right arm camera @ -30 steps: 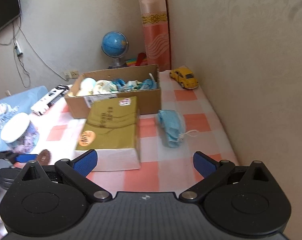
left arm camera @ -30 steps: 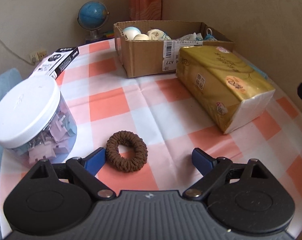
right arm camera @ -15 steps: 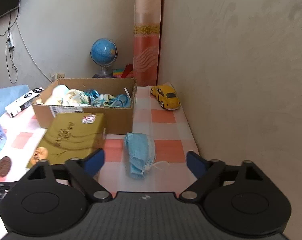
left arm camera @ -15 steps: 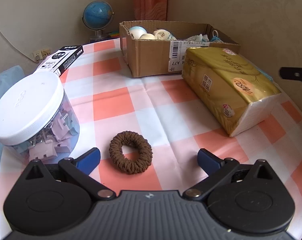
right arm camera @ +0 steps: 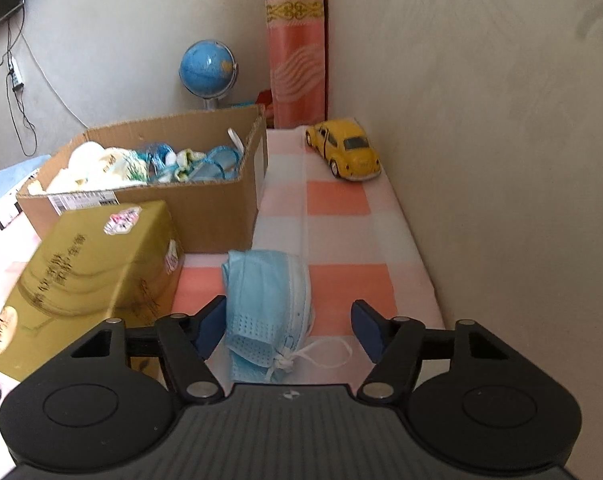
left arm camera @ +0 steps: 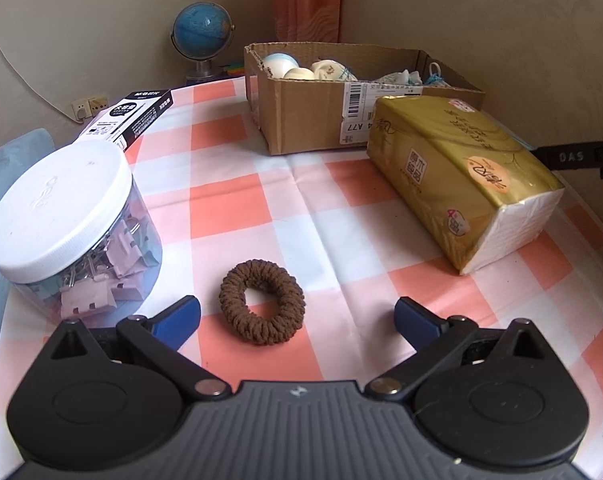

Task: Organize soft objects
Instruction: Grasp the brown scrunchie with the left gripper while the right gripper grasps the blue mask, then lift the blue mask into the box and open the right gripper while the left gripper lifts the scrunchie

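Note:
A brown hair scrunchie [left arm camera: 262,301] lies on the checked tablecloth just ahead of my open left gripper [left arm camera: 297,317], between its blue fingertips. A folded blue face mask [right arm camera: 266,308] with white ear loops lies between the open fingers of my right gripper [right arm camera: 289,326], touching the left finger. A cardboard box [left arm camera: 313,114] holding several soft items stands at the back; it also shows in the right wrist view [right arm camera: 205,208]. A gold pack of tissues [left arm camera: 457,176] lies beside the box, and shows in the right wrist view [right arm camera: 85,272].
A clear jar of binder clips with a white lid [left arm camera: 65,216] stands at the left. A black-and-white carton [left arm camera: 129,118] and a blue globe [left arm camera: 201,36] are behind it. A yellow toy car [right arm camera: 345,152] sits by the right wall. The wall runs close along the table's right edge.
My right gripper has moved forward and down onto the mask, which now lies between its fingers. My left gripper has shifted slightly, with the scrunchie staying just ahead of it.

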